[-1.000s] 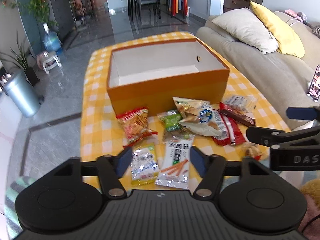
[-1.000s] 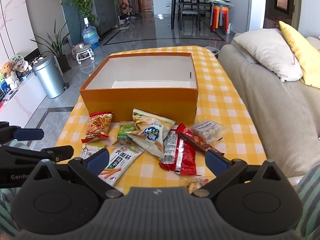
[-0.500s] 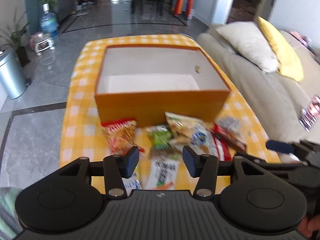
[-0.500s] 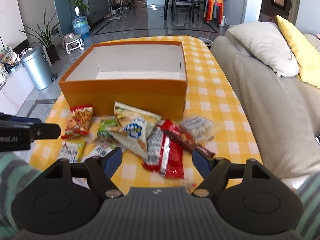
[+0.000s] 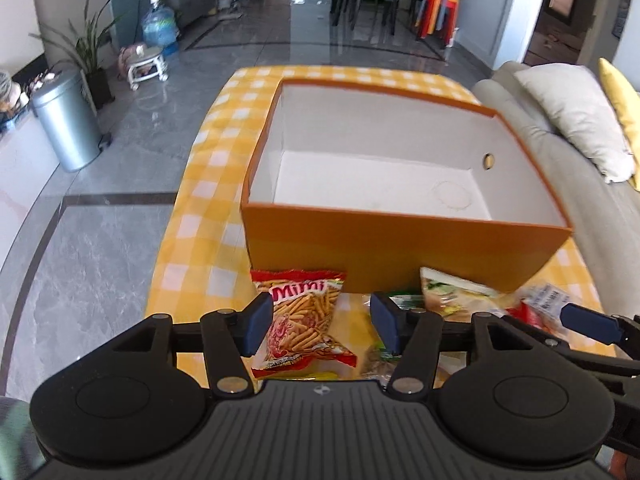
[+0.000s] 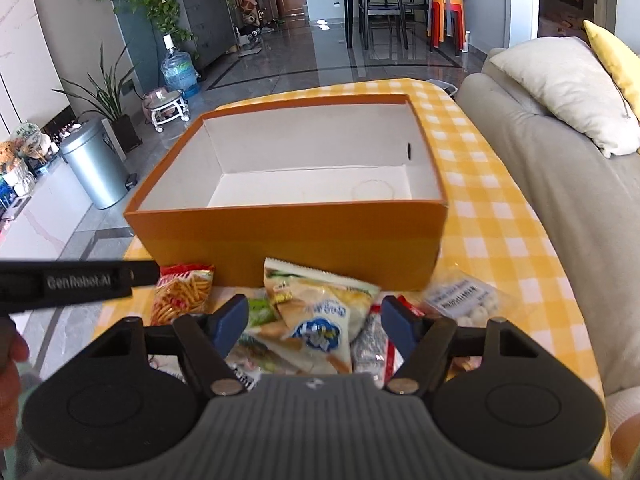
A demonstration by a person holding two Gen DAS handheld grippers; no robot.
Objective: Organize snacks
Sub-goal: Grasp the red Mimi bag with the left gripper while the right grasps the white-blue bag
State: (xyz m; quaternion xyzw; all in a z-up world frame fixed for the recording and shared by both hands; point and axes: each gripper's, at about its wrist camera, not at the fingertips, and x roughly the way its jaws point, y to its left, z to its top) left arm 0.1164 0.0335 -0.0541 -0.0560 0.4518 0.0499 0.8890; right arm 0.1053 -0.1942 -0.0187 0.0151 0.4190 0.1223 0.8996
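An empty orange box with a white inside stands on the yellow checked table; it also shows in the right wrist view. Several snack packets lie in front of it. My left gripper is open, its fingers either side of a red Mimi snack packet, not gripping it. My right gripper is open above a cream and blue chip bag. A red wrapper and a clear bag of white balls lie to the right. The red packet shows at left.
The yellow checked tablecloth covers the table. A beige sofa with cushions runs along the right. A grey bin and plants stand on the floor at left. The left gripper's arm crosses the right wrist view.
Both grippers have moved forward toward the box and the snack pile. The left gripper now frames the red Mimi packet; the right one has narrowed and sits over the chip bag.
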